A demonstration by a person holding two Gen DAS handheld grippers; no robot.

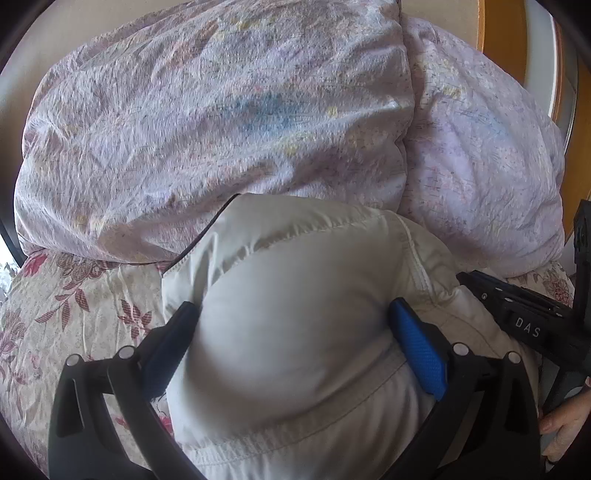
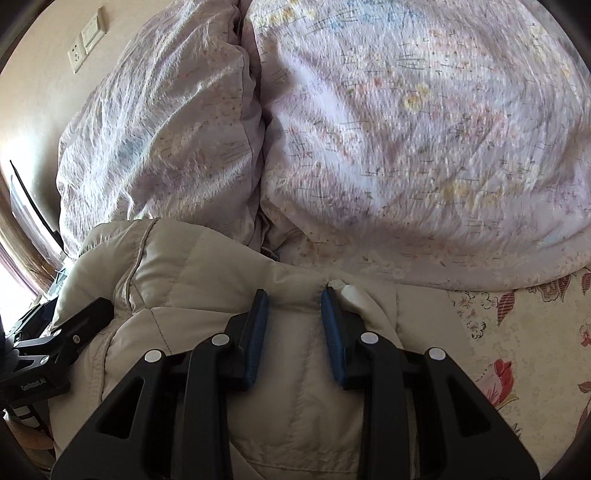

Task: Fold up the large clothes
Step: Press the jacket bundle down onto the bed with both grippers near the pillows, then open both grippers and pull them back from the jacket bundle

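Observation:
A puffy beige quilted jacket (image 1: 295, 314) lies bunched on the flowered bedsheet (image 1: 74, 314). My left gripper (image 1: 291, 317) has its jaws wide apart around a thick bulge of the jacket, with the blue pads (image 1: 417, 350) pressing its sides. In the right wrist view my right gripper (image 2: 294, 299) has its jaws narrowly apart around a fold of the same jacket (image 2: 207, 280), at its far edge. The right gripper's black body (image 1: 524, 317) shows at the right of the left view; the left gripper's body (image 2: 55, 350) shows at the left of the right view.
Two large lilac flowered pillows (image 1: 221, 122) (image 2: 424, 147) lie side by side just beyond the jacket. The flowered sheet (image 2: 517, 350) shows right of the jacket. A wall with switches (image 2: 86, 38) is at far left. A wooden headboard (image 1: 502, 33) is behind the pillows.

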